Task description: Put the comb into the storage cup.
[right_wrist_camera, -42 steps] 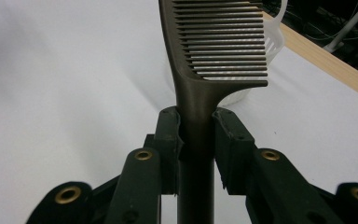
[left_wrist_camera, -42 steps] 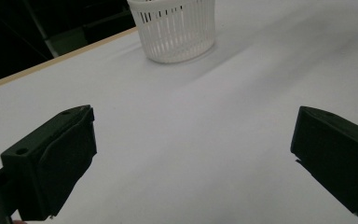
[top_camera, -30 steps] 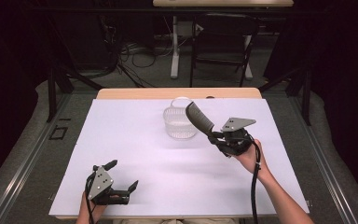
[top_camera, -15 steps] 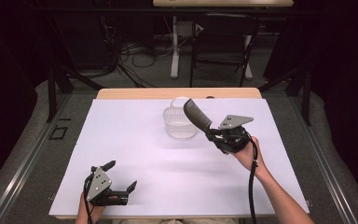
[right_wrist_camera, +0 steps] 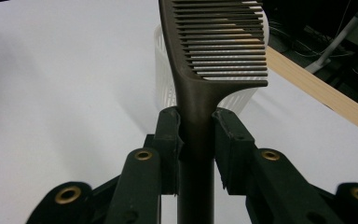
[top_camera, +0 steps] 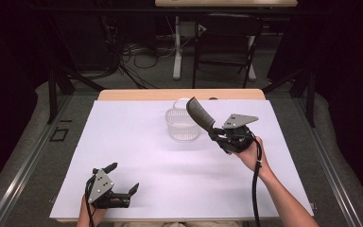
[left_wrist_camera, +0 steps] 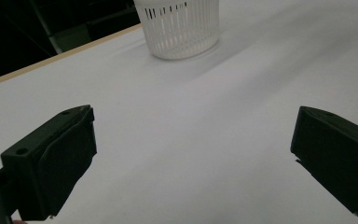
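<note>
At table center, my right gripper (top_camera: 216,134) pinches the comb (top_camera: 199,113) handle, teeth at 11 o'clock over the basket (top_camera: 183,125) for dropping; left gripper (top_camera: 123,178) spread, idle.

Light: even, from overhead, bright on the white table sheet (top_camera: 137,142) | Surround: dark, near black | Shadows: soft, faint beside the white slotted plastic basket (left_wrist_camera: 179,28) | Glare: none | Focus: near black jaws slightly soft in both gripper views | Grain: mild

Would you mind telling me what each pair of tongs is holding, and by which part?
The right tongs grip a dark comb by its handle; the left tongs hold nothing.
</note>
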A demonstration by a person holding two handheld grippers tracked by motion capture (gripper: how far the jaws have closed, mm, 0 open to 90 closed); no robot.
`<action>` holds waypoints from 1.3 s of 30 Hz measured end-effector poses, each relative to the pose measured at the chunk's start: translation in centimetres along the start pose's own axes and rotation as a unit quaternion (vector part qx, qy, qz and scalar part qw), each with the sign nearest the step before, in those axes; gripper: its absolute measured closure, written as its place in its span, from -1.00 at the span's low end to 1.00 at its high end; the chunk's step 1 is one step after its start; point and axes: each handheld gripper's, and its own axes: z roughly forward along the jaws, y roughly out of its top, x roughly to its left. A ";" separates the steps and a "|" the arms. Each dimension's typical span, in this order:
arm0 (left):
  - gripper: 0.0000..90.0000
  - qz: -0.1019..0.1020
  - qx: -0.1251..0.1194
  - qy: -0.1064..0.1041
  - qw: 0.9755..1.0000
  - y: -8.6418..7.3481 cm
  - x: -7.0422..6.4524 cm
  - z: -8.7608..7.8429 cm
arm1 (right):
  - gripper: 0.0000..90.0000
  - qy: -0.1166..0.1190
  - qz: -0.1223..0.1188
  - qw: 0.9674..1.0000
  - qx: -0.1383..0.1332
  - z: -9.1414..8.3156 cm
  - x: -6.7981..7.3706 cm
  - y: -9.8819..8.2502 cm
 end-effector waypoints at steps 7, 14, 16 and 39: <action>-1.00 0.000 -0.002 -0.001 1.000 0.0 0.0 0.0 | 0.61 -0.002 0.002 1.000 -0.005 0.0 -0.1 0.4; -1.00 -0.003 -0.001 -0.002 1.000 0.0 0.1 0.1 | 0.61 -0.008 0.002 1.000 -0.009 0.0 -0.4 0.7; -1.00 -0.003 -0.001 -0.002 1.000 0.0 0.0 0.1 | 0.61 -0.009 0.003 1.000 -0.009 0.0 -0.4 0.8; -1.00 -0.002 -0.004 -0.003 1.000 0.1 0.0 0.0 | 0.61 -0.022 0.001 1.000 -0.021 0.1 -1.1 2.2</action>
